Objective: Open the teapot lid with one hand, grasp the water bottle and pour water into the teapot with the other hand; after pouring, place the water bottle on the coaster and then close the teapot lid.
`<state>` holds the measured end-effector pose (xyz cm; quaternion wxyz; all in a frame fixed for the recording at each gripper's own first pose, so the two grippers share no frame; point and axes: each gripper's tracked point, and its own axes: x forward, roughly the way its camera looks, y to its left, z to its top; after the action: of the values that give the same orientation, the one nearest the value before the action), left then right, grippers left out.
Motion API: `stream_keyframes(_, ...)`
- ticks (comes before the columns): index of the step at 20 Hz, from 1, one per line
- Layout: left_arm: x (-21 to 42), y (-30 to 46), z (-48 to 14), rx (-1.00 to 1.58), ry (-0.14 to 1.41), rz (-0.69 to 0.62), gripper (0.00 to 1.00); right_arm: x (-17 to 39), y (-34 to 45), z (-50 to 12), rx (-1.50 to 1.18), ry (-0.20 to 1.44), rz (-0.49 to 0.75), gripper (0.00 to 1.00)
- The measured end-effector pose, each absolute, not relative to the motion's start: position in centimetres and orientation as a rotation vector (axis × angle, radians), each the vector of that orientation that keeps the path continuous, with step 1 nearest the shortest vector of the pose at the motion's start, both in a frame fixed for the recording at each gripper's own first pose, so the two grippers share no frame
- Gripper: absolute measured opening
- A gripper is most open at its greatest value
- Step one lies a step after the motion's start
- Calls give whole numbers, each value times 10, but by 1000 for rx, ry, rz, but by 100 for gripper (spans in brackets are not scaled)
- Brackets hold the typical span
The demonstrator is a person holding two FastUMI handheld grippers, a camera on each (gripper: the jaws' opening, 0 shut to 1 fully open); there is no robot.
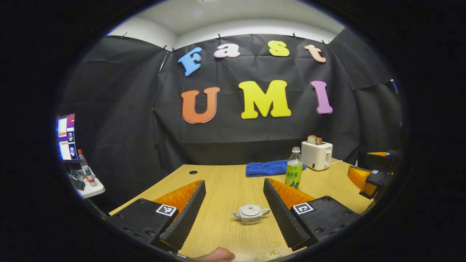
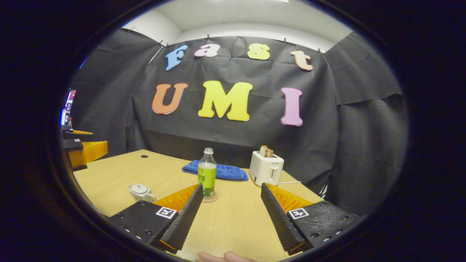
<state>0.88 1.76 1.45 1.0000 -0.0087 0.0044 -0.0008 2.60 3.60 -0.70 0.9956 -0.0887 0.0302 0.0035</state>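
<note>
Your left tongs (image 1: 233, 209) stand wide apart over the near edge of the bench (image 1: 225, 182), holding nothing. One teapot (image 1: 251, 213) sits between their fingers, lid on, its long axis running across the bench parallel to the near edge: in the left gripper view the spout points left and the handle right. One water bottle (image 1: 294, 167) stands upright, cap on, farther in toward the far edge. Your right tongs (image 2: 231, 209) are also apart and hold nothing.

The right gripper view adds the one coaster (image 2: 210, 198) under the bottle's base; in the left gripper view a finger hides that spot. There you can also see a side table (image 1: 89, 189) off the bench's left edge. One blue cloth (image 1: 267, 168) and one toaster (image 1: 316, 154) lie along the far edge.
</note>
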Motion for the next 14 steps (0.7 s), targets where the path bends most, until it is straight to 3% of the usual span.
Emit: stream_keyframes(14, 12, 22, -1, 1, 53, 13, 100, 30, 23, -10, -161, 79, -44, 96)
